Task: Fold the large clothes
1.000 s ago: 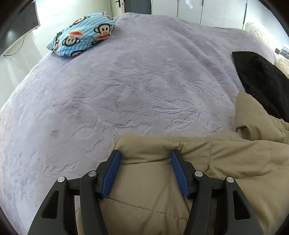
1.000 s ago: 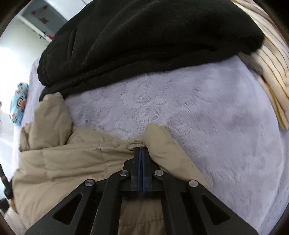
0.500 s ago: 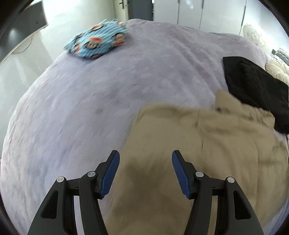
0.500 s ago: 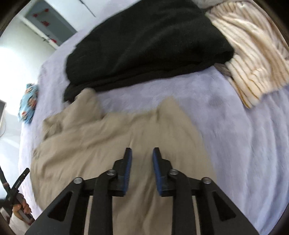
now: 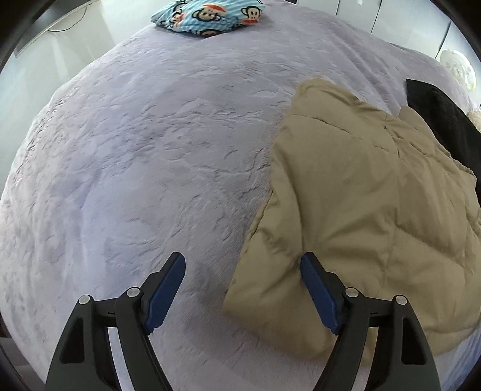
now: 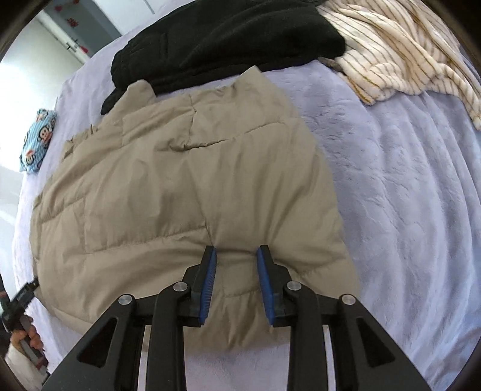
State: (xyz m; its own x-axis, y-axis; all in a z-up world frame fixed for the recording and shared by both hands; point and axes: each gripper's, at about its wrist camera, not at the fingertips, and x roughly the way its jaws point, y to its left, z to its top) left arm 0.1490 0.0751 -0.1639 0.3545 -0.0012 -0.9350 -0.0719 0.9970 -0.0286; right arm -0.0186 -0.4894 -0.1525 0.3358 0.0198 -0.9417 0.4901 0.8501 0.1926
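While both tongs hang above bed [image 5: 126,168], jaws opening: L gripper [image 5: 242,288] wide, tan jacket [image 5: 360,204] edge below its R pad, ungripped. R gripper [image 6: 235,272] narrower, jacket [image 6: 168,195] beneath, unpinched.

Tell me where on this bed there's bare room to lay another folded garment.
Widest bare blanket: between the tan jacket and the monkey-print cushion. A smaller patch lies between the jacket and the striped cream fleece. It is crowded where the black garment meets the jacket's far edge.
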